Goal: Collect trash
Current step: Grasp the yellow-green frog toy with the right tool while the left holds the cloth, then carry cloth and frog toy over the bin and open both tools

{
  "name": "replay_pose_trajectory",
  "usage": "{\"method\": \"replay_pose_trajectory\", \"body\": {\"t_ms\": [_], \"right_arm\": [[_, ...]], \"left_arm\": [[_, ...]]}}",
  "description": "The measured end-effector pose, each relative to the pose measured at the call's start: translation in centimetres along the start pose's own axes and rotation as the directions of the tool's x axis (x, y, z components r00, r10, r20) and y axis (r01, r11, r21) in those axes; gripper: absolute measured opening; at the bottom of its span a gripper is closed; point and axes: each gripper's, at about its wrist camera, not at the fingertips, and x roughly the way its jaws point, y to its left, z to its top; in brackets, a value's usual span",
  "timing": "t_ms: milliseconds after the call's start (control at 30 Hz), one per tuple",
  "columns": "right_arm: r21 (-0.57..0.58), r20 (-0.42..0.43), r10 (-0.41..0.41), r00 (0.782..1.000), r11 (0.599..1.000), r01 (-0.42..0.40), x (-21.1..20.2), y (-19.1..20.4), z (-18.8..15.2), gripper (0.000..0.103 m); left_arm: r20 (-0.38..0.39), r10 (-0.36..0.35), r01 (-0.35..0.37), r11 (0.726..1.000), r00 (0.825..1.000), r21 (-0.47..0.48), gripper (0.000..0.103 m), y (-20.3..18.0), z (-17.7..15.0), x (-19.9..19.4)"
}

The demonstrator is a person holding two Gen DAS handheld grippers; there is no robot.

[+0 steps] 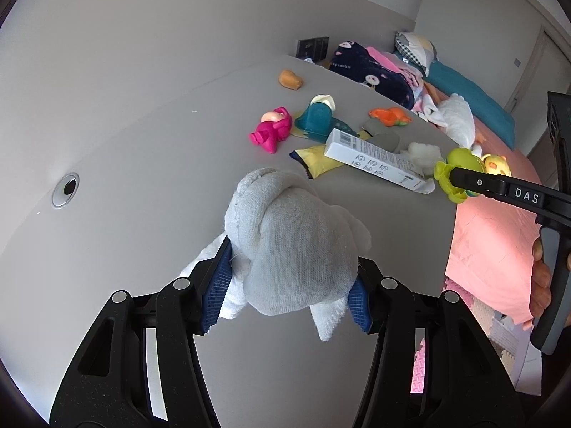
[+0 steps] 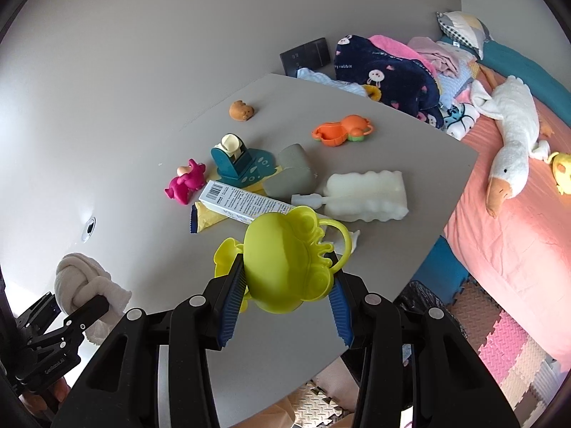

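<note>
While clutter awaits collection, both grippers carry loads.
Left gripper fingers clamp knotted socks; right gripper fingers pinch green frog toy above worktop.

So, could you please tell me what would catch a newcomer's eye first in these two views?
Each gripper fills the foreground of its own view: the left gripper is clamped on a knotted white sock, the right gripper on a lime-green frog-shaped toy. Beyond them, bright toys and a white barcoded box clutter the grey table, with a pink bed and white plush goose on the right.
</note>
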Motion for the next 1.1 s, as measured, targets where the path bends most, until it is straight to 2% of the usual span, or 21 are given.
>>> {"method": "replay_pose_trajectory", "body": {"t_ms": [533,1100], "right_arm": [[0.112,0.062,-0.067,0.996,0.992,0.06,-4.7,-7.1,-1.2,0.045],[0.225,0.103,-0.165,0.981,0.964,0.139,-9.6,-13.6,-3.4,0.045]], "left_arm": [[0.004,-0.093,0.091,0.984,0.996,0.15,0.056,-7.7,1.5,1.0],[-0.025,-0.211,0.209,0.934,0.977,0.29,0.056,-16.2,2.1,1.8]]}}
